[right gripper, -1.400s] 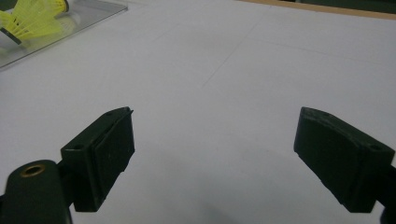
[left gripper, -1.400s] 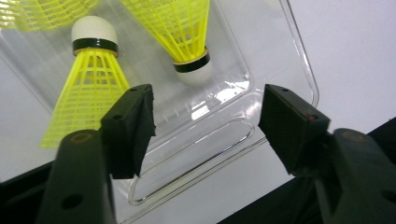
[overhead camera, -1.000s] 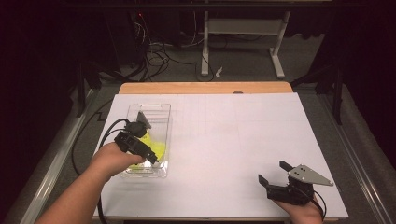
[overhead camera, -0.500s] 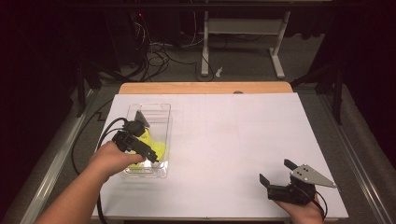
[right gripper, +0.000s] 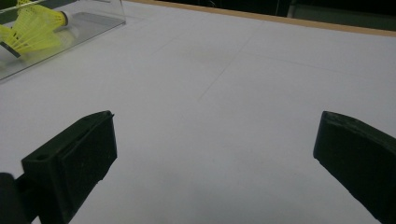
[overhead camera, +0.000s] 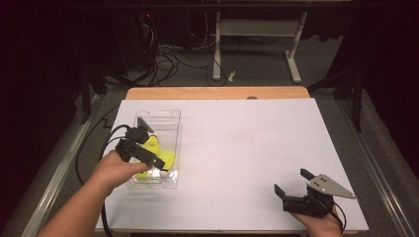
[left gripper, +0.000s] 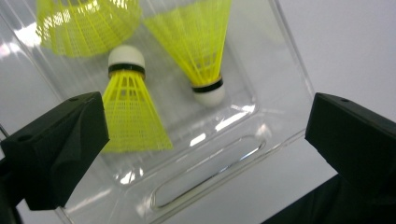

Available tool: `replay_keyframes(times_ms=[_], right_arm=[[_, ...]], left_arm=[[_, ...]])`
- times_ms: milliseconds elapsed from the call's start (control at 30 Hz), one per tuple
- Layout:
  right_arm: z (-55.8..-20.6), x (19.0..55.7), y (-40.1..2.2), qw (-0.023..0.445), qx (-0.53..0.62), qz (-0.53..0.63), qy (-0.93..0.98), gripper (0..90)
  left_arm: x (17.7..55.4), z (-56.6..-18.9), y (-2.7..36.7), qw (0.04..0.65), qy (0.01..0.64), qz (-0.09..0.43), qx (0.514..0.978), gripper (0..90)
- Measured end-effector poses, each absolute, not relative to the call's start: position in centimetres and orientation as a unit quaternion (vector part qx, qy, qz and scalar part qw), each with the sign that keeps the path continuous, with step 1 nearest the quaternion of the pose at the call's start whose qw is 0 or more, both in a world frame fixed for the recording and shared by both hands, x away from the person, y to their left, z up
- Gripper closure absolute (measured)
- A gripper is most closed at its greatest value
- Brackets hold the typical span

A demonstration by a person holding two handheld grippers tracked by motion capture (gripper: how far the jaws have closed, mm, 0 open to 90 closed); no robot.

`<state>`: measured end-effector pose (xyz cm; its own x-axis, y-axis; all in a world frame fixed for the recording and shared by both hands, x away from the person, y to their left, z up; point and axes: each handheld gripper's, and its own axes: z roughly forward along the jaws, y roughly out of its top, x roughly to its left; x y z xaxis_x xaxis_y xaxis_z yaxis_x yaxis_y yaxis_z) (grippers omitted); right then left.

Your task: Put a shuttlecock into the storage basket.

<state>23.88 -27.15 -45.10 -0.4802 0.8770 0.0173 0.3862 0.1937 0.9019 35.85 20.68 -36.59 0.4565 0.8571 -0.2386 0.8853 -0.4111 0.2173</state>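
Note:
A clear plastic tray (overhead camera: pixel 163 118) lies at the table's left with three yellow shuttlecocks (overhead camera: pixel 163 158) in it. In the left gripper view one shuttlecock (left gripper: pixel 128 112) has its white cork pointing away. Another (left gripper: pixel 196 42) points its cork toward me, and a third skirt (left gripper: pixel 88 23) lies at the top. My left gripper (overhead camera: pixel 159 164) (left gripper: pixel 205 135) hovers over the tray's near end. Its jaws have just been opening, with nothing gripped between them. My right gripper (overhead camera: pixel 291 181) (right gripper: pixel 215 140) rests at the near right. It has also just been opening, over bare paper.
White paper (overhead camera: pixel 247 148) covers the table, with a wooden strip (overhead camera: pixel 217 93) along the far edge. Cables and a stand's legs (overhead camera: pixel 257 74) lie on the dark floor beyond. The tray (right gripper: pixel 88 23) lies far to the left in the right gripper view.
The right gripper's jaws stand slightly wider than a second ago. The left hand has hardly shifted over the tray.

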Motion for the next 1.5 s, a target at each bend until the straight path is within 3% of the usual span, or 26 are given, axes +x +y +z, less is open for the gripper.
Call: replay_keyframes(times_ms=[1033, 1500], right_arm=[[-45.3, 23.8, -26.7, 0.263, 0.429, 0.463, 0.73, 0.1], [-45.4, 23.8, -26.5, 0.266, 0.425, 0.464, 0.73, 0.1]], left_arm=[[31.1, -39.9, 22.8, 0.314, 0.437, 0.096, 0.838, 0.6], [29.0, -41.6, 23.9, 0.428, 0.407, 0.139, 0.795, 0.6]])
